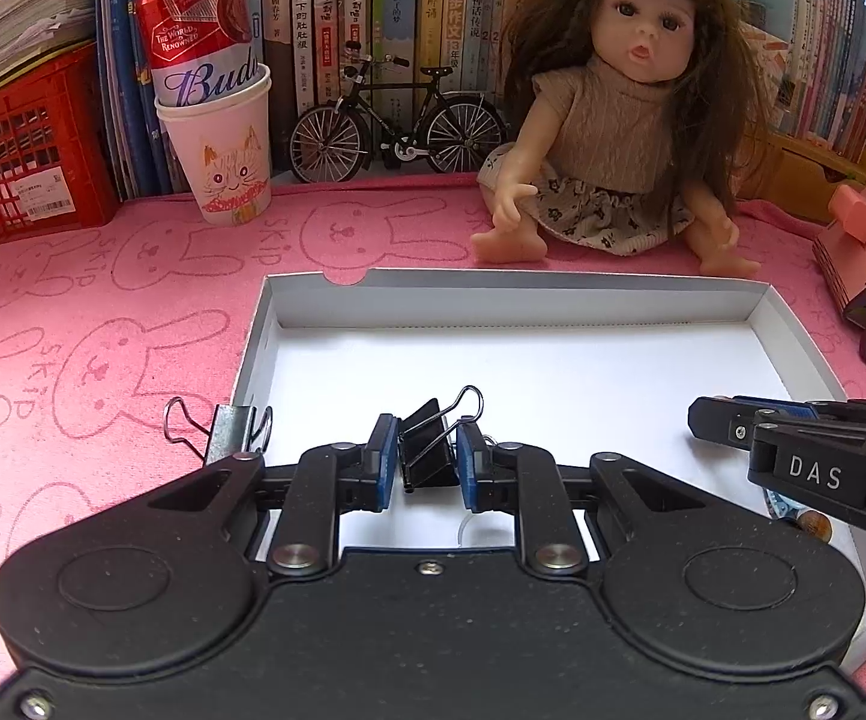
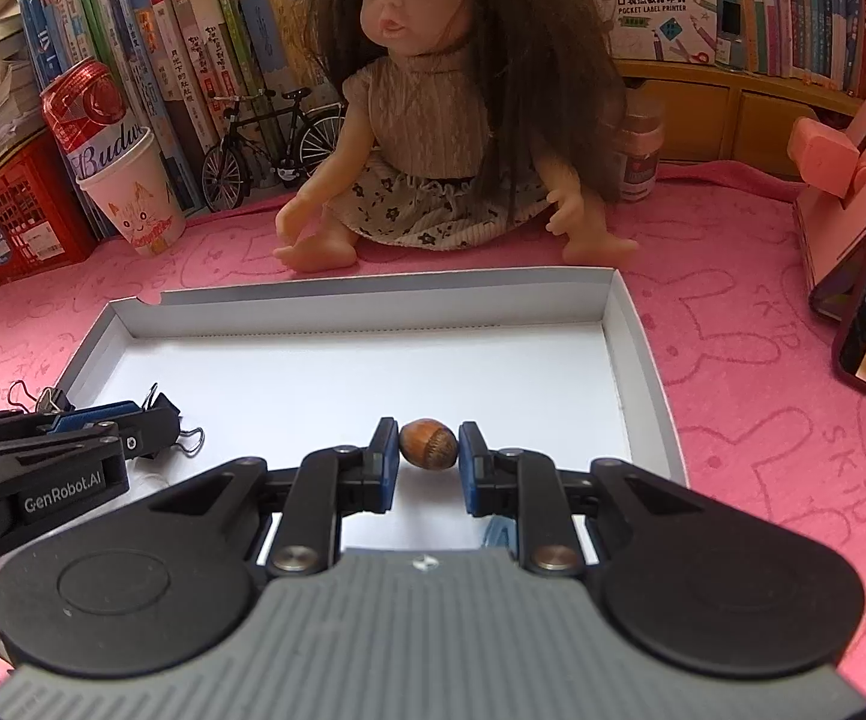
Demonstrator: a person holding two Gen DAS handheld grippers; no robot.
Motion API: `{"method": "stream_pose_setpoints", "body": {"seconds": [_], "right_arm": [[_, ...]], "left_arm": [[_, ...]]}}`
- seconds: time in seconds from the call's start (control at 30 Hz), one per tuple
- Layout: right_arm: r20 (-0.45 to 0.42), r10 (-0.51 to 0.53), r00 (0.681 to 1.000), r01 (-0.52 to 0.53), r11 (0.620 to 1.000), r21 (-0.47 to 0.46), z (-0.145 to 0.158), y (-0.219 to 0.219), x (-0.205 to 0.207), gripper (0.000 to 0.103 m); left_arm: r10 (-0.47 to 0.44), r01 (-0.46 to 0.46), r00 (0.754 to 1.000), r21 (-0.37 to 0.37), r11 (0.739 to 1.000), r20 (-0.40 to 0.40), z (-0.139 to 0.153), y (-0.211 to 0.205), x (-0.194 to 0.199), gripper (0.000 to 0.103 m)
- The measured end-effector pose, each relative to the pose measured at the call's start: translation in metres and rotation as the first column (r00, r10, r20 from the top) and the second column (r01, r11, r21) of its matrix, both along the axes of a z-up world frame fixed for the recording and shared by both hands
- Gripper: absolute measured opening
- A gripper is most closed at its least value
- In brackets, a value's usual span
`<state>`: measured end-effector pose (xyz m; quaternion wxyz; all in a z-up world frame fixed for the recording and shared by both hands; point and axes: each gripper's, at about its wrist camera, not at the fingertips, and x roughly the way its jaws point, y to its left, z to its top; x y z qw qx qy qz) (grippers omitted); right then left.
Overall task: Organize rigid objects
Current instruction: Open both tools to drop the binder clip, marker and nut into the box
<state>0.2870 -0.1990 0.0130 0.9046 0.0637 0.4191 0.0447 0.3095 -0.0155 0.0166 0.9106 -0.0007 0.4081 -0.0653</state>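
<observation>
Looking along the left gripper (image 1: 428, 456), its 2 blue pads bracket a black metal binder clip (image 1: 429, 450) and press its sides, so this tool is closed on the clip just above the floor of the shallow white cardboard box lid (image 1: 517, 300). Holding the clip by its flat body, wire handles free, probably keeps it from twisting as it is set down. A second binder clip with a silvery body (image 1: 225, 432) is clamped on the lid's left wall, its wire loops hanging over the pink rabbit-print cloth (image 1: 102, 312). The right gripper (image 1: 727, 420) enters from the right edge, but this view hides what sits between its fingers.

From the right wrist view, the right gripper (image 2: 428, 450) is seen pinching a small brown hazelnut-like nut (image 2: 428, 443) between its pads, low over the lid's floor near the right wall (image 2: 631, 348). Keeping nut and clips on opposite sides looks like sorting by kind. Here the left gripper (image 2: 150, 420) shows sideways with the black clip's wire handle poking out, and a long-haired doll in a beige top (image 2: 433, 120) sits behind the lid.
</observation>
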Motion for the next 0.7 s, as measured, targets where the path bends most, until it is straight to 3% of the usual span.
{"method": "stream_pose_setpoints", "body": {"seconds": [0.7], "right_arm": [[0.012, -0.002, 1.000, 0.002, 1.000, 0.001, -0.0024, 0.0001, -0.0027, 0.029]], "left_arm": [[0.000, 0.000, 1.000, 0.000, 1.000, 0.024, -0.0038, -0.0014, -0.0065, 0.023]]}}
